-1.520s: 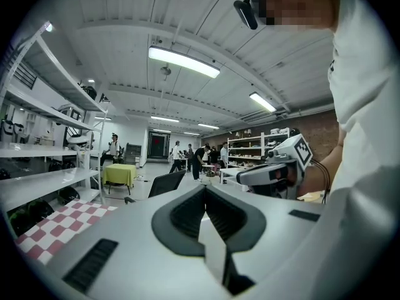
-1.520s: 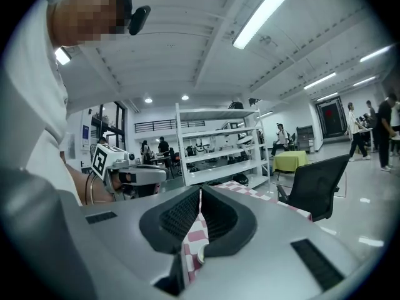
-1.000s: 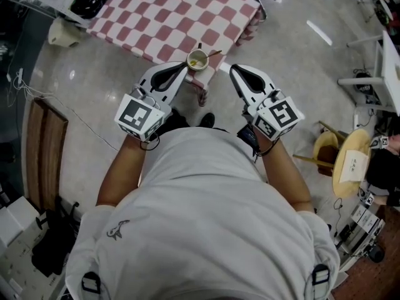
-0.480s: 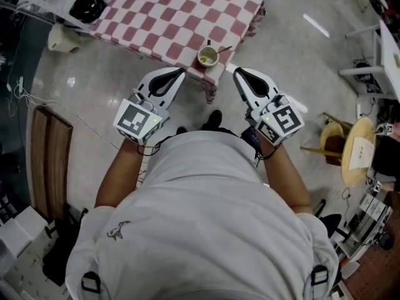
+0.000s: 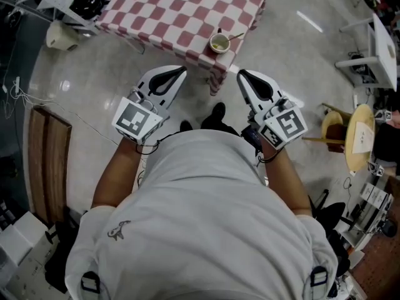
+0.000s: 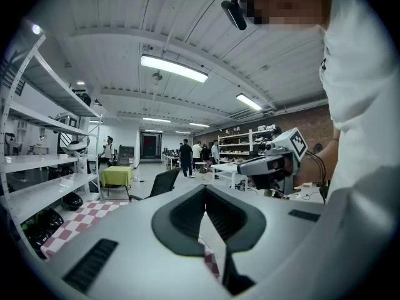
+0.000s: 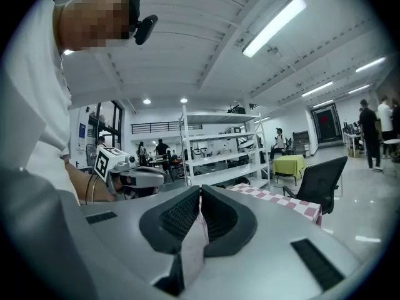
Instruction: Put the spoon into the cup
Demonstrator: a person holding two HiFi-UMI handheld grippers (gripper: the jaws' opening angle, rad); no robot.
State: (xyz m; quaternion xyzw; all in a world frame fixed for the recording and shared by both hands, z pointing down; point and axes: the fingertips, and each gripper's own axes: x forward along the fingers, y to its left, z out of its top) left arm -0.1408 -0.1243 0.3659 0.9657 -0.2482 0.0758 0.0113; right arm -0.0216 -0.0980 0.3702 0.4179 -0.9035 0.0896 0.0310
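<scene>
Two grippers hang short of the checkered counter [image 5: 181,11]. The left gripper [image 5: 181,70] has its fingers together and empty. The cup [image 5: 219,43] stands on the counter's near corner, with the spoon [image 5: 235,37] resting inside. The right gripper [image 5: 240,74] likewise has its fingers together and empty.

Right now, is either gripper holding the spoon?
No, the spoon sits in the cup on the table, apart from the left gripper and right gripper.
</scene>
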